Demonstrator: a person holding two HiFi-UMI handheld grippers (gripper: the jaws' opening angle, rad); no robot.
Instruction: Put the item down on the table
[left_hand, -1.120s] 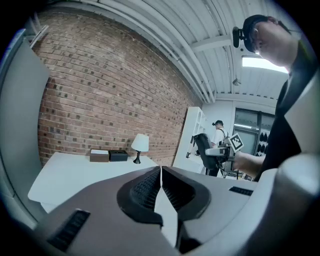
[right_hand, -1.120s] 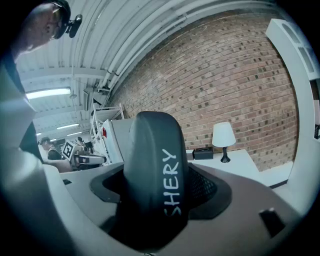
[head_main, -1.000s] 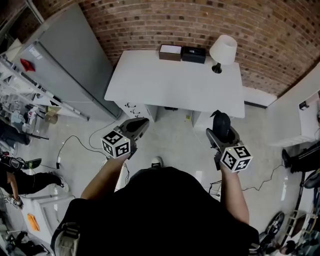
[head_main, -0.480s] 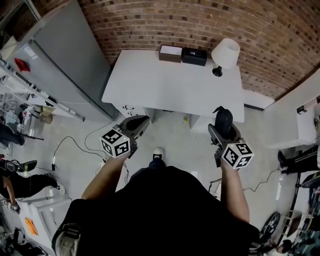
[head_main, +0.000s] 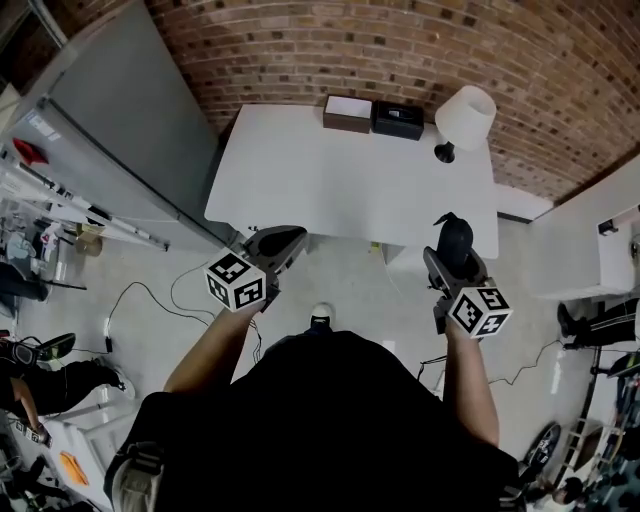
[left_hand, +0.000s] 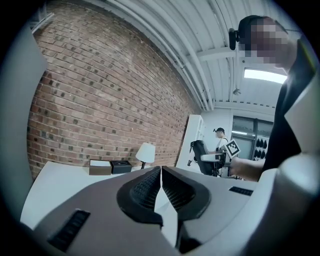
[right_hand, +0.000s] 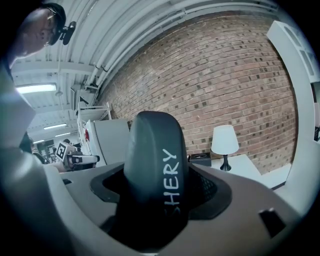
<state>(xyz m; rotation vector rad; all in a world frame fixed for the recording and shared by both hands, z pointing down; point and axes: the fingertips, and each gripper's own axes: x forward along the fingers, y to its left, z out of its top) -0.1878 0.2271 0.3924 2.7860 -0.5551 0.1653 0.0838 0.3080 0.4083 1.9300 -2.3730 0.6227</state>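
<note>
A lab-like workshop: bare brick wall (head_main: 400, 50), white table (head_main: 340, 170) with lamp (head_main: 466, 112), cluttered racks (head_main: 50, 190), cables (head_main: 150, 287) across floor (head_main: 350, 280).

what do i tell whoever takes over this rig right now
Right hand-held gripper: shut on the dark item with white lettering.
Left hand-held gripper: shut, nothing in it.
White table is just ahead, with a lamp and two boxes along its far edge.
Done: item gripped, held by the table's near edge.
Left: set it on the table, release.
</note>
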